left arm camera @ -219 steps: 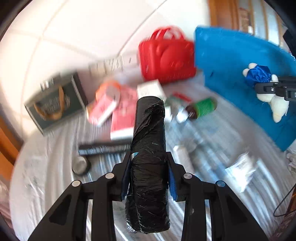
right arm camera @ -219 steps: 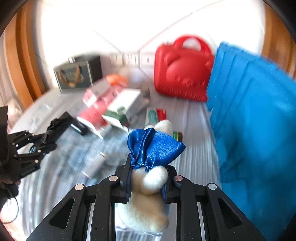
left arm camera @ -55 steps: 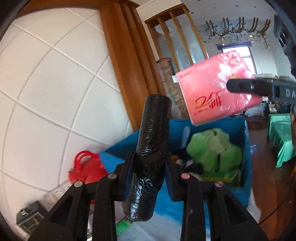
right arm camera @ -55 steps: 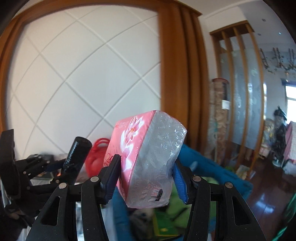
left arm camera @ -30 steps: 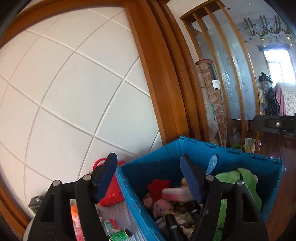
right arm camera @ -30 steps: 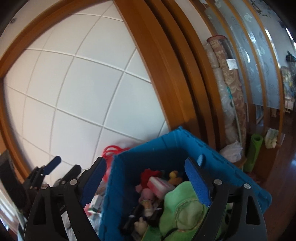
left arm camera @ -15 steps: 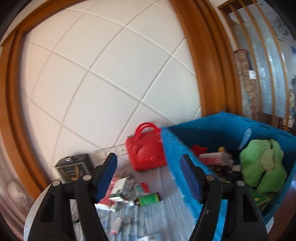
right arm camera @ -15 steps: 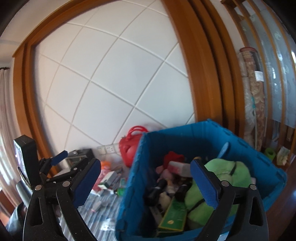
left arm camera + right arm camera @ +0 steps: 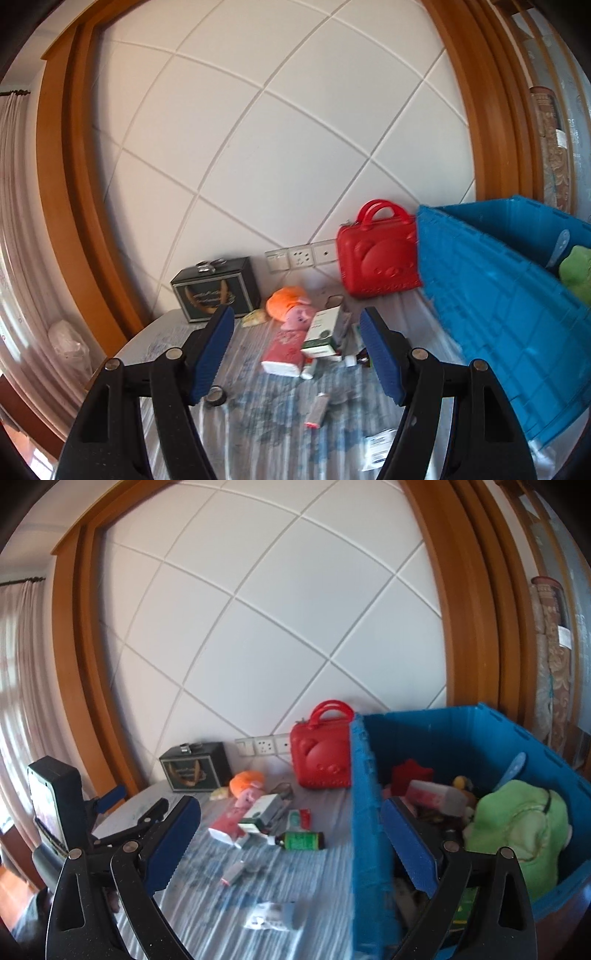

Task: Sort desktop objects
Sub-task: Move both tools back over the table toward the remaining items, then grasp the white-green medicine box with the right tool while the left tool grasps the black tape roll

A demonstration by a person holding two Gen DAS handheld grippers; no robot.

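Note:
My left gripper (image 9: 297,356) is open and empty, held high above the table. My right gripper (image 9: 291,843) is open and empty, over the blue crate's left wall. The blue crate (image 9: 364,812) stands at the right and holds a green plush (image 9: 517,830), a pink tissue pack (image 9: 436,795) and other toys. On the table lie a pink tissue pack (image 9: 284,349), a white and green box (image 9: 321,330), a pink and orange plush (image 9: 290,302), a green bottle (image 9: 301,840) and a small tube (image 9: 319,408).
A red bear case (image 9: 378,254) stands against the wall beside the crate (image 9: 498,314). A dark gift box (image 9: 216,288) stands at the back left. A tape roll (image 9: 216,397) and a white packet (image 9: 378,445) lie near the front. Wall sockets (image 9: 299,256) sit behind.
Both grippers let go of their loads, the black roll and the pink tissue pack, over the crate. Both have since swung left and down toward the table.

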